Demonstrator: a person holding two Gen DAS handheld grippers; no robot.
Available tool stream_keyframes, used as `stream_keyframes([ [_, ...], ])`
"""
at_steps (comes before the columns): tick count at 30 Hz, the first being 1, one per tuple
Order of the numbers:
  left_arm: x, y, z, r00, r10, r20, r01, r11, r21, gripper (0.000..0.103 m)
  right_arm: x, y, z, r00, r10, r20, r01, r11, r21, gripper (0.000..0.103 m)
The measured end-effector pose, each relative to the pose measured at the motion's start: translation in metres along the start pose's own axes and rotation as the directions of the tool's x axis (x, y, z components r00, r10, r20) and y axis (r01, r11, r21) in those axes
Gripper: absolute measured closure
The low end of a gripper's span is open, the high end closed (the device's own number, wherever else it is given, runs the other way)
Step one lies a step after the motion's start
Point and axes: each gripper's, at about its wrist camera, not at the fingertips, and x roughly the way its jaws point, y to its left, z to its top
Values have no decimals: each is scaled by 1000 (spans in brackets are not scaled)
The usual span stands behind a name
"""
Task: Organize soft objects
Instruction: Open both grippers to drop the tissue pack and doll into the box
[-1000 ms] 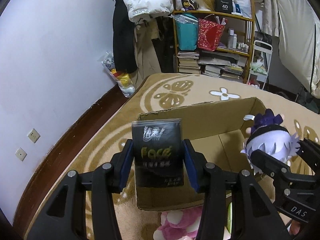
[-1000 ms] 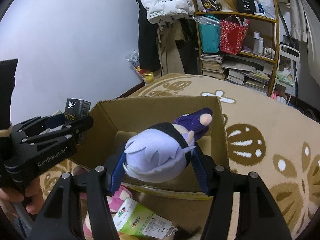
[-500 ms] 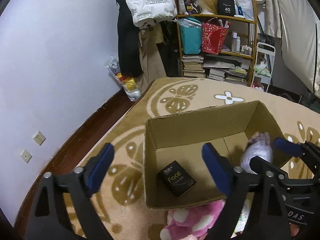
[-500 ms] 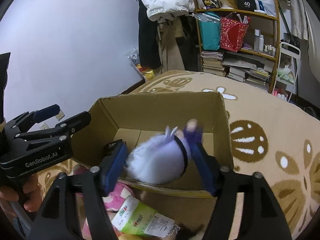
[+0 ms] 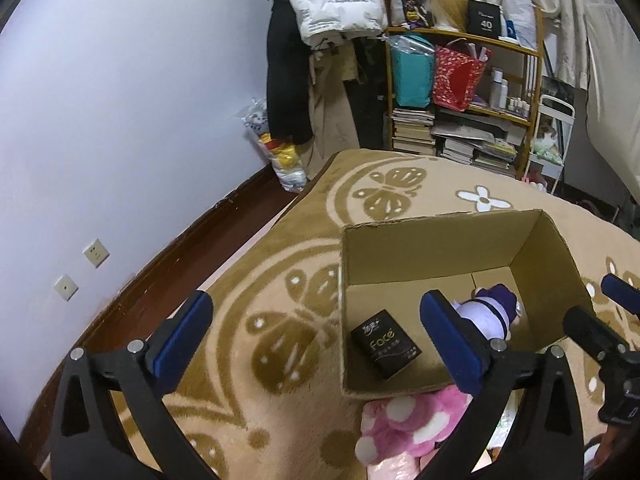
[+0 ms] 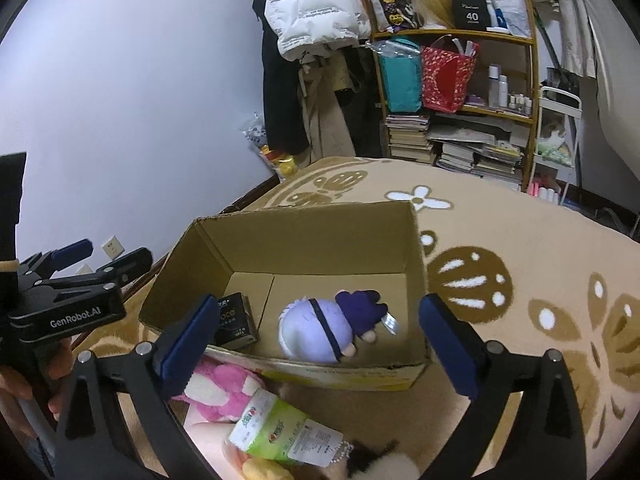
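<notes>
An open cardboard box [image 5: 440, 248] [image 6: 320, 240] stands on the patterned carpet. Inside it lie a black "Face" tissue pack [image 5: 386, 345] [image 6: 236, 320] at the left and a lilac plush doll with a purple hat [image 5: 490, 312] [image 6: 320, 328] at the right. My left gripper [image 5: 316, 328] hovers over the box's near left corner, jaws opening wide, nothing held between them. My right gripper [image 6: 320, 332] hangs above the doll, jaws opening, pads well apart from it. A pink plush [image 5: 404, 424] [image 6: 216, 388] and a green tissue pack [image 6: 276, 424] lie just in front of the box.
A wooden shelf [image 5: 460, 80] with books, bags and bottles stands against the far wall, beside hanging coats [image 5: 288, 80]. A strip of dark wood floor [image 5: 160, 280] runs along the white wall at the left. The carpet [image 6: 520, 260] stretches to the right of the box.
Both grippers opened. The black tissue pack dropped from the left one and the lilac doll from the right one; both now lie in the box. The left gripper drew back slightly.
</notes>
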Motion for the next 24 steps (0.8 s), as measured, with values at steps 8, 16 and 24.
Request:
stream_keyframes([
  [8, -23, 14, -19, 999, 13, -35, -14, 999, -29, 1, -19, -4, -5, 1000, -6, -31, 6, 1000, 22, 0],
  [16, -41, 22, -36, 997, 30, -67, -34, 998, -58, 1, -43, -11, -13, 999, 1, -35, 1, 998, 68, 0],
  [24, -50, 16, -56, 993, 23, -116, -29, 998, -48, 1, -61, -19, -25, 998, 9, -56, -3, 994, 111, 0],
])
